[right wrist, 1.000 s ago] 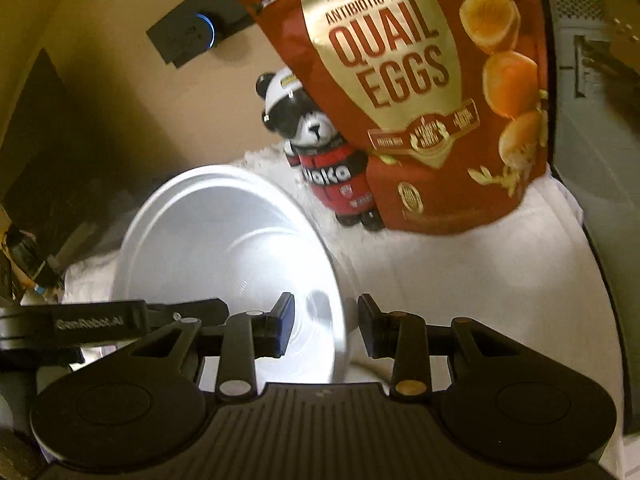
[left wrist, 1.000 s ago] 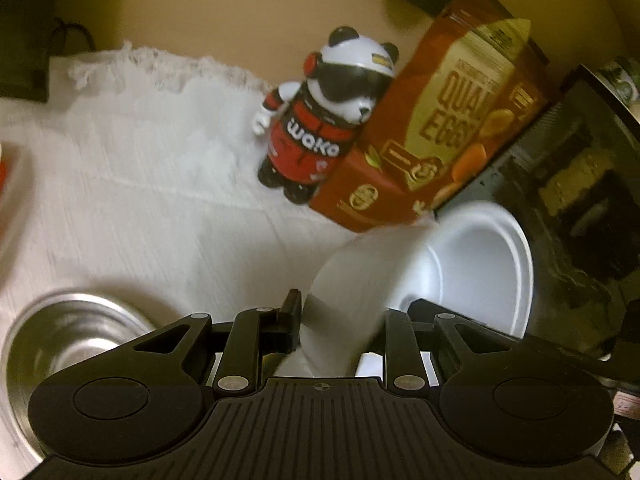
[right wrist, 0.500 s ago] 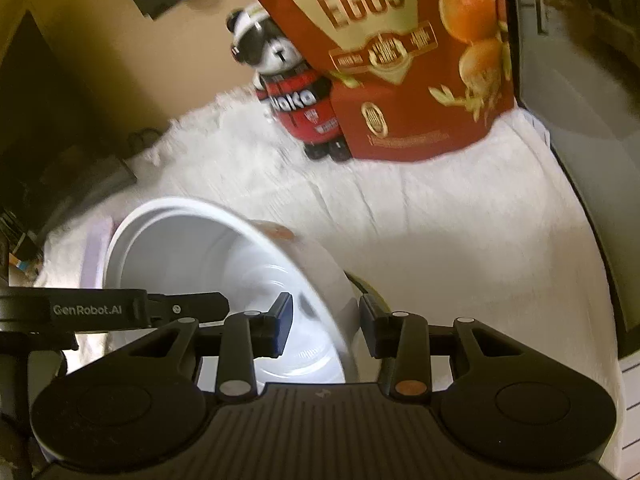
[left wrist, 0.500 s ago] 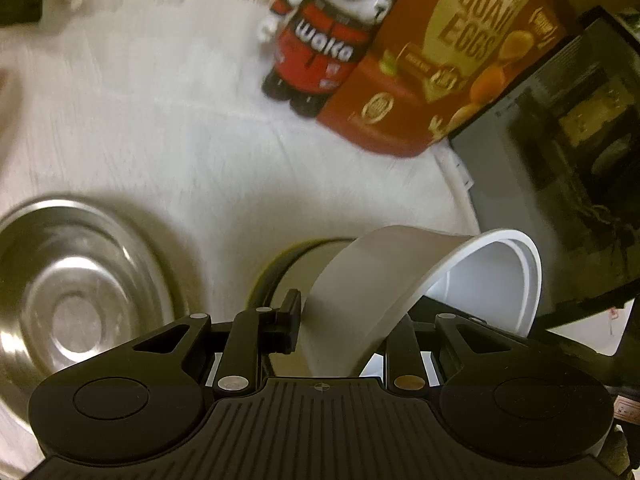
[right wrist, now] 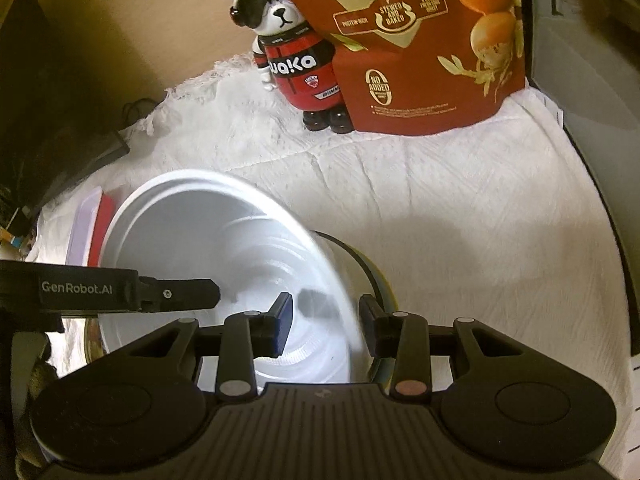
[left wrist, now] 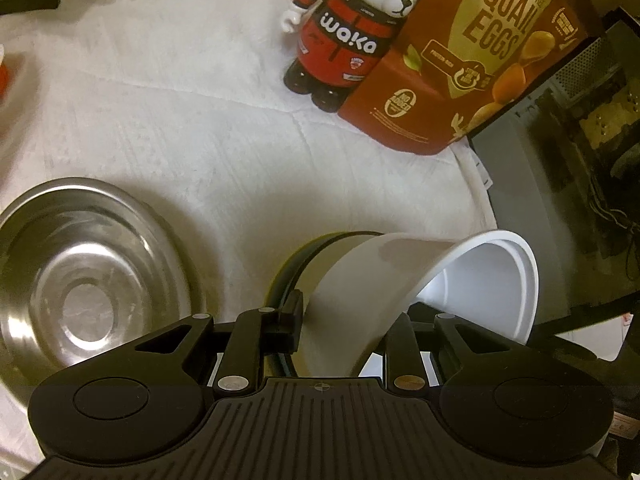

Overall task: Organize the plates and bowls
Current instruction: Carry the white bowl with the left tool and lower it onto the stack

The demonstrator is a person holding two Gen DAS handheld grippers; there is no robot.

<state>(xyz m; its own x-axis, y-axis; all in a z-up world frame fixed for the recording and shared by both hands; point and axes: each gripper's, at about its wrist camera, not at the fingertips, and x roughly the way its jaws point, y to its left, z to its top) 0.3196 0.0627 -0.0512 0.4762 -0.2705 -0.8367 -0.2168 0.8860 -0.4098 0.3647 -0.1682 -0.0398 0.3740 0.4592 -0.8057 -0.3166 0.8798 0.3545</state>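
Note:
A white plastic bowl (left wrist: 360, 292) is tilted on its side between my two grippers. My left gripper (left wrist: 344, 320) is shut on the bowl's wall. In the right wrist view the same bowl (right wrist: 224, 240) has its rim between the jaws of my right gripper (right wrist: 324, 320), which stand apart from the rim on both sides. A dark-rimmed bowl (left wrist: 288, 276) sits on the cloth right under the white one; it also shows in the right wrist view (right wrist: 372, 268). A steel bowl (left wrist: 88, 264) stands to the left.
A panda figure (left wrist: 348, 40) and a red quail-eggs bag (left wrist: 472, 52) stand at the back of the white cloth (left wrist: 180, 112). A dark appliance (left wrist: 568, 152) is on the right. A red-and-white lidded box (right wrist: 92, 228) lies at the left.
Both grippers have come down with the white bowl toward the dark-rimmed bowl. The right gripper's jaws have opened wider around the rim.

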